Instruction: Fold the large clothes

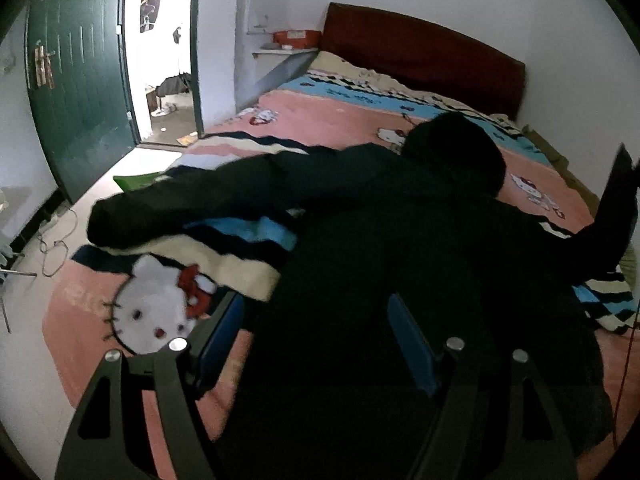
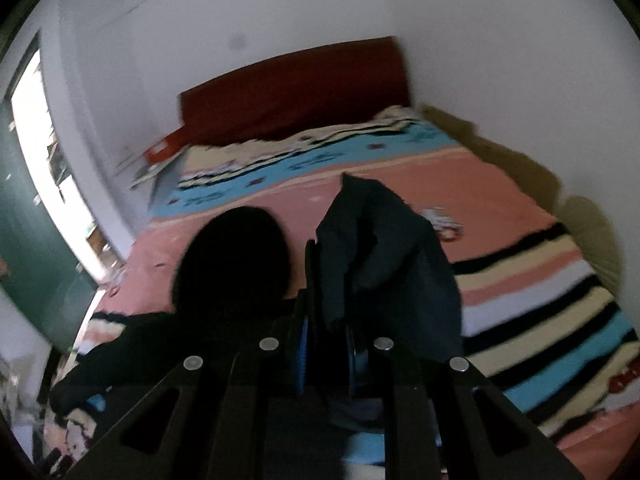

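Black hooded jacket (image 1: 380, 240) lies spread flat on the bed's cartoon-cat blanket (image 1: 312, 120), hood (image 1: 452, 152) toward the red headboard (image 1: 420, 52), one sleeve (image 1: 192, 200) stretched out toward the green door (image 1: 80, 92). Left wrist view: left gripper (image 1: 316, 332) sits low over the jacket's lower body, jaws wide apart, blue pads on either side of the fabric, nothing clamped. The other sleeve rises off the bed at the right edge. Right wrist view: right gripper (image 2: 326, 320) has its jaws nearly closed, pinching the end of that sleeve (image 2: 384, 248), which stands bunched up above the fingers, lifted off the blanket. Hood (image 2: 236, 256) lies flat just left of it. Frame is motion-blurred.
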A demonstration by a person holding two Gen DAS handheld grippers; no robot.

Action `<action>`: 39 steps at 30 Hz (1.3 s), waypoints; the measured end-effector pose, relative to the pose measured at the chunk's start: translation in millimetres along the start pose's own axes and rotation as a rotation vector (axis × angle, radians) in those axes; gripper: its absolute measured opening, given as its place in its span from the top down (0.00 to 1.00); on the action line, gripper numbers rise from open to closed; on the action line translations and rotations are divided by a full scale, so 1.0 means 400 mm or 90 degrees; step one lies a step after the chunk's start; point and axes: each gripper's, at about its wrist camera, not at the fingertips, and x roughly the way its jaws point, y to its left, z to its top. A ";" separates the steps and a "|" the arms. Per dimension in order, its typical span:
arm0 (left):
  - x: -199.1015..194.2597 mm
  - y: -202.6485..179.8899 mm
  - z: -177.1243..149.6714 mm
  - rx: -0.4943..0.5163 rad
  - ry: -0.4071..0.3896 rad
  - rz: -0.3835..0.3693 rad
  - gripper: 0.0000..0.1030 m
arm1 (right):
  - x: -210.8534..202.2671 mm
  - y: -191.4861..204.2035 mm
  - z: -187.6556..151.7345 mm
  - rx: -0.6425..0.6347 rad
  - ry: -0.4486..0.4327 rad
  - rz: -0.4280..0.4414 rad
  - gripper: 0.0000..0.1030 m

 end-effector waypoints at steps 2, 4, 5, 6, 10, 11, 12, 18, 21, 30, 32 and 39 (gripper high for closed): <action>0.008 0.031 0.016 -0.003 -0.005 0.012 0.29 | 0.034 0.091 -0.004 -0.022 0.011 0.019 0.86; 0.017 0.057 0.029 -0.007 -0.009 0.019 0.29 | 0.073 0.162 -0.013 -0.035 0.025 0.038 0.86; 0.024 0.075 0.036 -0.012 -0.010 0.024 0.29 | 0.097 0.203 -0.024 -0.042 0.033 0.049 0.89; 0.030 0.086 0.040 -0.014 -0.010 0.027 0.29 | 0.122 0.239 -0.034 -0.047 0.039 0.060 0.92; 0.056 0.132 0.048 -0.025 -0.008 0.039 0.29 | 0.202 0.382 -0.100 -0.076 0.064 0.099 0.95; 0.065 0.144 0.046 -0.030 -0.005 0.041 0.29 | 0.227 0.421 -0.122 -0.091 0.073 0.104 0.95; 0.072 0.153 0.043 -0.033 -0.002 0.043 0.29 | 0.252 0.459 -0.145 -0.107 0.084 0.108 0.95; 0.115 0.186 0.012 -0.043 0.028 0.049 0.29 | 0.322 0.564 -0.256 -0.165 0.134 0.130 0.95; 0.123 0.180 0.011 -0.034 0.028 0.051 0.29 | 0.332 0.557 -0.281 -0.162 0.145 0.122 0.94; 0.145 0.079 0.052 0.028 0.034 0.024 0.29 | 0.289 0.426 -0.271 -0.154 0.127 0.059 0.76; 0.158 0.034 0.065 0.045 0.046 0.007 0.29 | 0.267 0.377 -0.258 -0.159 0.119 0.038 0.69; 0.183 -0.179 0.125 0.115 0.044 -0.064 0.29 | 0.204 0.185 -0.221 -0.153 0.094 -0.021 0.61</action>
